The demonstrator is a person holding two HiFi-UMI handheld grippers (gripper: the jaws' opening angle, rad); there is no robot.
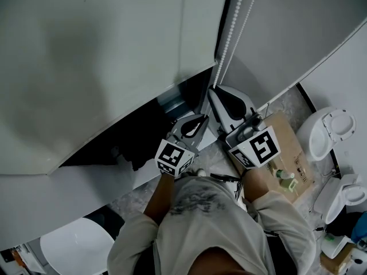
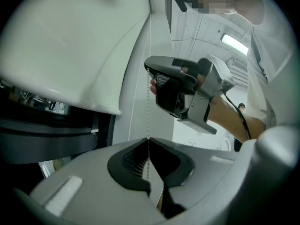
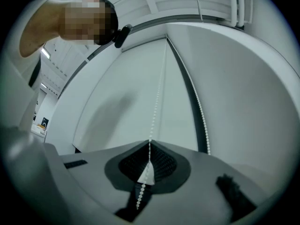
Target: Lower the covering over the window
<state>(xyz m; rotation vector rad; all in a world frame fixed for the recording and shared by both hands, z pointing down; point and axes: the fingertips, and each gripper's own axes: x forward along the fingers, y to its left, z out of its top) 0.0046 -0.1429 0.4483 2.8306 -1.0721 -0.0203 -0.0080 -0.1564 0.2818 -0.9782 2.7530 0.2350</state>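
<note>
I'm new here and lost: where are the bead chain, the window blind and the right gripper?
bead chain (image 1: 232,30), head view, middle of strand
window blind (image 1: 86,67), head view, bare fabric
right gripper (image 3: 150,143), right gripper view, between its fingertips

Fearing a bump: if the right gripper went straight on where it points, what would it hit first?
Most likely the white blind, just beyond the bead chain pinched in the right gripper's fingers; depth is hard to judge.

Roller blind: white, partly lowered | window gap: dark, beneath hem | bead chain: white, hanging straight alongside
</note>
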